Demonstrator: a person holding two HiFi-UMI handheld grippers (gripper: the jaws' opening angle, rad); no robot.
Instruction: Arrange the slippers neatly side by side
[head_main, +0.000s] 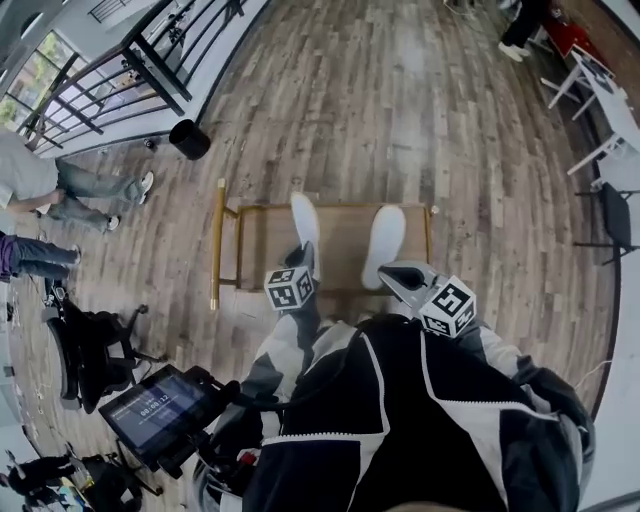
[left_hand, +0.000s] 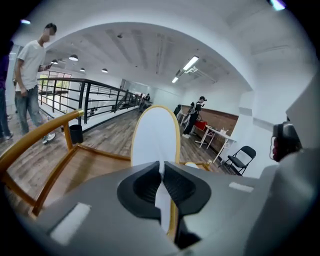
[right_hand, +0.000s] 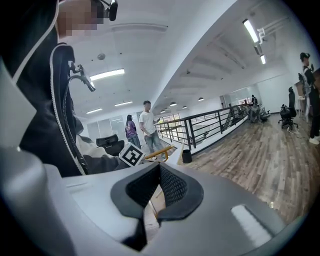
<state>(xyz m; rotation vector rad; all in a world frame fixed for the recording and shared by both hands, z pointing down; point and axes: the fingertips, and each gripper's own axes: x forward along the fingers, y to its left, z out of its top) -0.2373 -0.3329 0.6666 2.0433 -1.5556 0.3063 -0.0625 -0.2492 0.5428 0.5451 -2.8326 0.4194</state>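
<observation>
A low wooden stand (head_main: 262, 240) with a yellow rail sits on the grey-brown plank floor (head_main: 400, 100). Beyond it, a black bin (head_main: 189, 139) stands just beside a black metal railing (head_main: 120, 80). Near the railing are a person in a white T-shirt and jeans (left_hand: 29, 80) and another in a purple top (right_hand: 131, 131). In the head view, a black office chair (head_main: 90, 345) stands at lower left, with a lit tablet screen (head_main: 160, 405) close by. At far right stand a white table (head_main: 610, 95) and a black folding chair (head_main: 615, 215); a person in dark clothes (left_hand: 196, 115) stands near that table.
</observation>
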